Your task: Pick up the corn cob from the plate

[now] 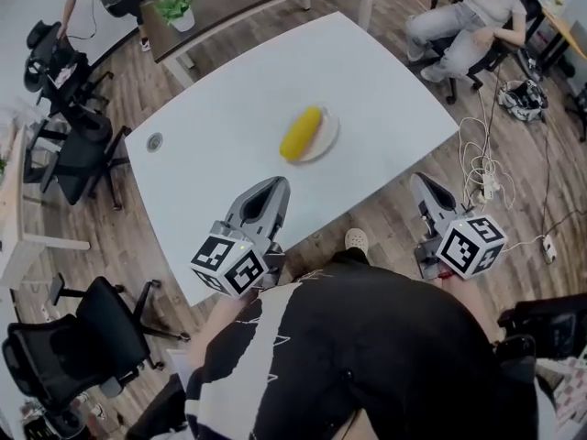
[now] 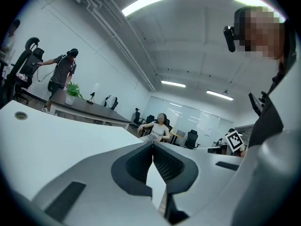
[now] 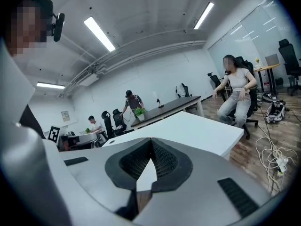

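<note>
A yellow corn cob (image 1: 301, 133) lies across a small white plate (image 1: 329, 139) in the middle of the white table (image 1: 229, 108). My left gripper (image 1: 279, 183) hovers over the table's near edge, just short of the plate, shut with nothing between its jaws. My right gripper (image 1: 417, 180) is off the table's near right corner, above the wooden floor, also shut and empty. The left gripper (image 2: 152, 145) in its own view has its jaws meeting at the tips, and so does the right gripper (image 3: 151, 140) in its view. Neither gripper view shows the corn.
A round cable grommet (image 1: 154, 141) sits near the table's left edge. Black office chairs (image 1: 83, 154) stand to the left. A dark desk with a potted plant (image 1: 174, 7) is behind. A seated person (image 1: 468, 16) and floor cables (image 1: 481, 168) are at the right.
</note>
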The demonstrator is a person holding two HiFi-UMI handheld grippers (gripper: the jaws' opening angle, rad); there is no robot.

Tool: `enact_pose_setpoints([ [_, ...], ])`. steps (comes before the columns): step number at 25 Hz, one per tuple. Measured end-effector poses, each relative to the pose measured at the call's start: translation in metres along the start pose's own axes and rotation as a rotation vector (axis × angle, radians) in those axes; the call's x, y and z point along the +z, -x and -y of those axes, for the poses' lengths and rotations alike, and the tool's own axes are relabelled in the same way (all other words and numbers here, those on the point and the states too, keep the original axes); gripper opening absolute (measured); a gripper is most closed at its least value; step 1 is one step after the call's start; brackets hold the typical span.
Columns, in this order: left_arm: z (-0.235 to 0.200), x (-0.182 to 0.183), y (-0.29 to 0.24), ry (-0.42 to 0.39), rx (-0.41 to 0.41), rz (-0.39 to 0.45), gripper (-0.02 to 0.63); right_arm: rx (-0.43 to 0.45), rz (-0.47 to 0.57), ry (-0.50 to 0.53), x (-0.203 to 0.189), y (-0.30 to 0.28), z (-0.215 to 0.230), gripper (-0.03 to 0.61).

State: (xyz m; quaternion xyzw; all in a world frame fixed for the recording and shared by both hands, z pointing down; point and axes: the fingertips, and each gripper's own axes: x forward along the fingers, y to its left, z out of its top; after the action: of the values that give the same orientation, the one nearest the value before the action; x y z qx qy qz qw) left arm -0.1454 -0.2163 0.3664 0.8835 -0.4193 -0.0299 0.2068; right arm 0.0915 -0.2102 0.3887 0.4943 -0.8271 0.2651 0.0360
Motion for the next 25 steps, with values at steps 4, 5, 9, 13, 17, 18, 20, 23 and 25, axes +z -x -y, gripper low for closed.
enact_pose_setpoints([
  [4, -0.014, 0.000, -0.024, -0.045, 0.039, -0.010, 0.015, 0.044, -0.017, 0.024, 0.018, -0.028, 0.019, 0.015],
  [5, -0.018, -0.001, -0.030, -0.043, 0.048, -0.014, 0.015, 0.051, -0.022, 0.025, 0.021, -0.034, 0.025, 0.015],
  [9, -0.040, -0.004, -0.048, -0.045, 0.107, -0.021, 0.015, 0.090, -0.026, 0.026, 0.035, -0.053, 0.052, 0.015],
  [13, -0.062, -0.016, -0.063, -0.055, 0.190, -0.058, 0.037, 0.099, -0.052, 0.032, 0.045, -0.064, 0.075, 0.015],
  [17, -0.075, -0.026, -0.089, -0.055, 0.238, -0.095, 0.158, 0.130, -0.051, 0.036, 0.056, -0.077, 0.107, 0.015],
  [18, -0.078, -0.028, -0.095, -0.063, 0.251, -0.104, 0.163, 0.133, -0.053, 0.035, 0.060, -0.080, 0.114, 0.015],
  [20, -0.085, -0.030, -0.108, -0.068, 0.271, -0.120, 0.189, 0.138, -0.058, 0.032, 0.067, -0.086, 0.125, 0.015],
  [23, -0.094, -0.034, -0.125, -0.043, 0.287, -0.150, 0.266, 0.134, -0.064, 0.019, 0.078, -0.094, 0.141, 0.015],
  [25, -0.102, -0.041, -0.135, -0.064, 0.302, -0.200, 0.287, 0.136, -0.062, 0.004, 0.082, -0.098, 0.153, 0.015],
])
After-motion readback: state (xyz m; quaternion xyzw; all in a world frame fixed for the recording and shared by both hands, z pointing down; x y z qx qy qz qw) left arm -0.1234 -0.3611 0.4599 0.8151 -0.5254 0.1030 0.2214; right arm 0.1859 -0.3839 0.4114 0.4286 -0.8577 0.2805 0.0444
